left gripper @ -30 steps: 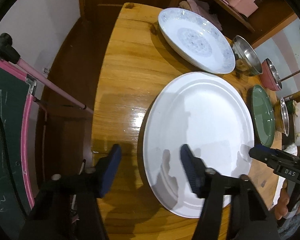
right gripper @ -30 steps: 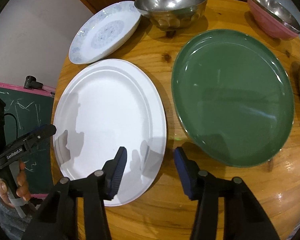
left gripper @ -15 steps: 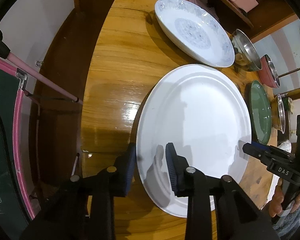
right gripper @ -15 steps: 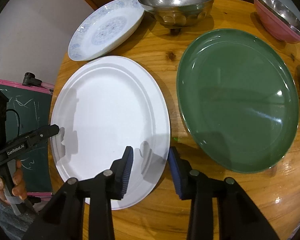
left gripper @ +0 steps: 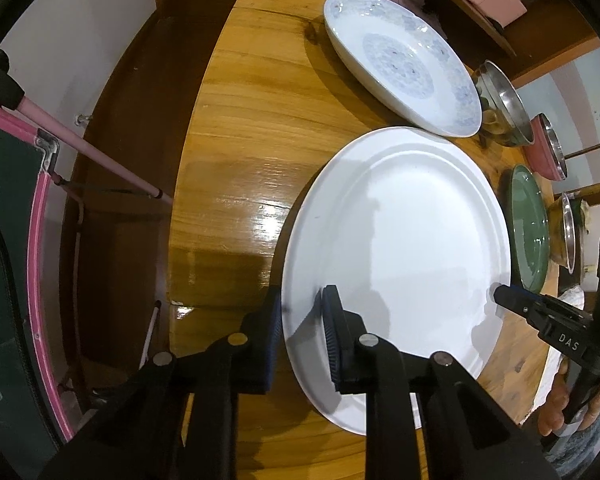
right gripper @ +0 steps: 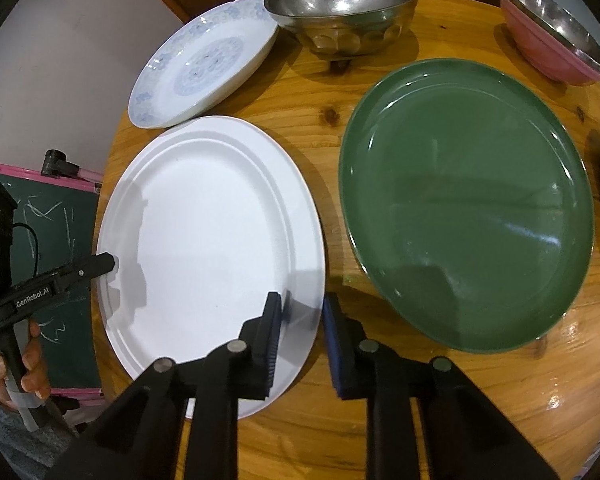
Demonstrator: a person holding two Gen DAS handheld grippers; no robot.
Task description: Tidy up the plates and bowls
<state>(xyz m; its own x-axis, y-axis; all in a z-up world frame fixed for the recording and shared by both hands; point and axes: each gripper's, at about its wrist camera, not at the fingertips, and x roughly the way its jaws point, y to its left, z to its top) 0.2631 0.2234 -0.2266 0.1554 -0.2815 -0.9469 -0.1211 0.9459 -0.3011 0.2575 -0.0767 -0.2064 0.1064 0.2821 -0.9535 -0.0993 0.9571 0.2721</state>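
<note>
Now, line by line:
White plate (right gripper: 212, 236): lies flat on the wooden tabletop (right gripper: 420, 412), between the blue-patterned plate (right gripper: 204, 68) and the near edge, just beside the green plate (right gripper: 468, 208).
Left gripper (left gripper: 302, 332): jaws closing, astride the white plate's (left gripper: 396, 248) left rim, one blue pad over the plate and one outside it; whether they press yet I cannot tell.
Right gripper (right gripper: 302, 328): jaws closing over the plate's opposite rim, one pad above the white surface, the other over bare wood beside the green plate; contact unclear.
Bowls: steel bowl (right gripper: 344, 8) at the far edge, beside the patterned plate; pink bowl (right gripper: 552, 36) far right.
Hands: each grips a black handle at the frame's edge.
</note>
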